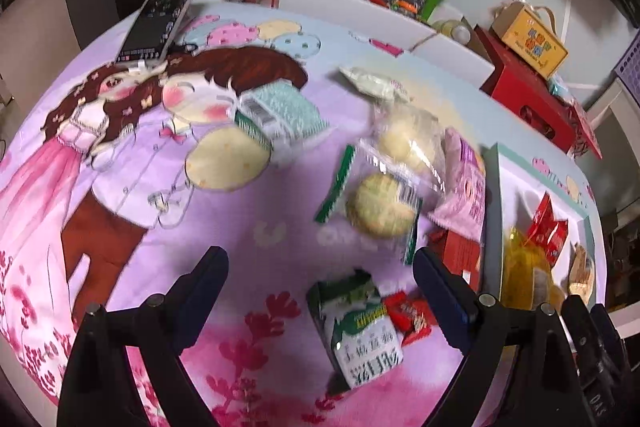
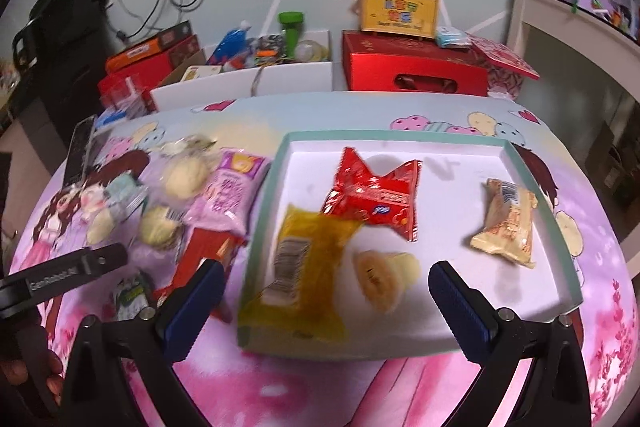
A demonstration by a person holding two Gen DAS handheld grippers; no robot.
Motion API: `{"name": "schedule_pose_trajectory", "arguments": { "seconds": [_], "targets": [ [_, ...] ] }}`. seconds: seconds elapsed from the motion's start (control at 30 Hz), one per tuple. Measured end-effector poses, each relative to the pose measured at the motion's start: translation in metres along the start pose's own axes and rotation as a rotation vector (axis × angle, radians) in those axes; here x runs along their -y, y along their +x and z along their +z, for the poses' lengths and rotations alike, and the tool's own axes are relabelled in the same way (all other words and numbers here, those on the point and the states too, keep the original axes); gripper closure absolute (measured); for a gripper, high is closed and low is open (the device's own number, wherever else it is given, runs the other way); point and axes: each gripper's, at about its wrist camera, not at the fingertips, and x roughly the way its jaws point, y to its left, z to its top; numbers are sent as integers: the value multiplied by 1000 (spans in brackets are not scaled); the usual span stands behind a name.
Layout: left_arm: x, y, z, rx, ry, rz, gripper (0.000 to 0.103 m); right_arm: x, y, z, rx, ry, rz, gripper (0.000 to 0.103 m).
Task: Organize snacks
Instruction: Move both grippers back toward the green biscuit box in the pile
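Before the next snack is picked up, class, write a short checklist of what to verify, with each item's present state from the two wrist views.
1. Left gripper open and holding nothing: ok.
2. Right gripper open and holding nothing: ok.
3. Green-and-white packet lies between the left fingers' line of approach, uncovered: ok, though a small red packet touches its side.
4. Tray has bare floor for more snacks: ok.
5. Yellow packet fully inside the tray: cannot tell; it reaches the near left rim.
6. Loose snacks still on the cloth, such as the pink packet: not ok.
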Motion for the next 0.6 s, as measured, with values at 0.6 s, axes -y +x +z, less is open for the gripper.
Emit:
{"name": "schedule_pose_trajectory", "arguments": {
  "seconds": [0.6],
  "targets": [
    [17, 27, -24, -121, 64, 14, 32, -10, 2, -5, 7, -29, 8, 0]
  ]
}}
